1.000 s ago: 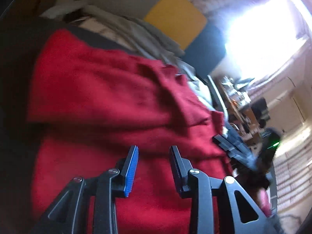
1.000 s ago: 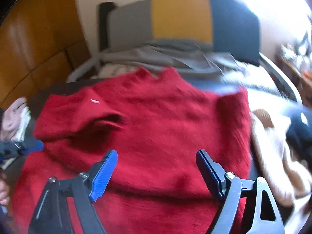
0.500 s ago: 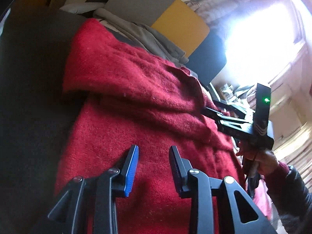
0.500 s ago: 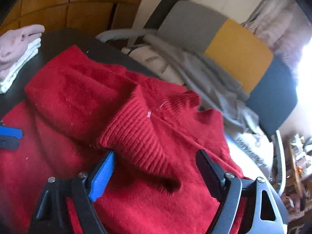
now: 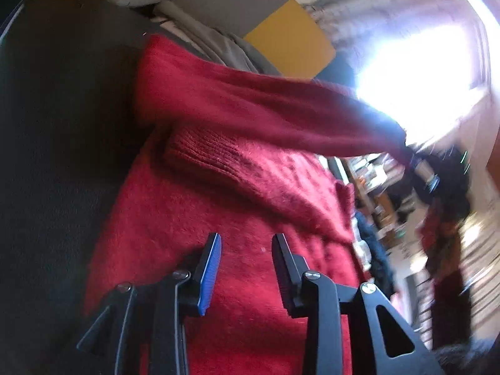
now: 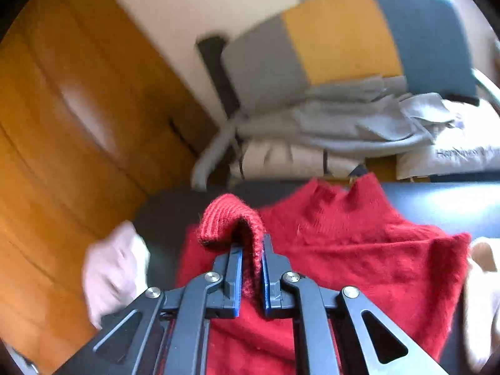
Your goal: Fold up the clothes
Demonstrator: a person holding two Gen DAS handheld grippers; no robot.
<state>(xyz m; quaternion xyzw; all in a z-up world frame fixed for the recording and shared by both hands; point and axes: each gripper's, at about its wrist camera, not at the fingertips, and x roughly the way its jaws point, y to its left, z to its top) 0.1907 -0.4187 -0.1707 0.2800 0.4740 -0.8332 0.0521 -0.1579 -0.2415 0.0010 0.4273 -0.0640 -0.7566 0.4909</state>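
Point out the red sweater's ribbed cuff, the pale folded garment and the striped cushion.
ribbed cuff [image 6: 223, 215]: right wrist view, on the ribbing above the jaws.
pale folded garment [image 6: 114, 268]: right wrist view, on its middle.
striped cushion [image 6: 340, 36]: right wrist view, on the yellow stripe.

A Lived-In Home Room

This is a domestic room. A grey, yellow and blue cushion [image 6: 343, 40] leans against a cream wall, loose grey clothing [image 6: 337, 122] heaped below it. Orange wooden cabinet doors [image 6: 72, 118] fill one side, and a bright window [image 5: 415, 75] lights cluttered shelves [image 5: 378, 187].
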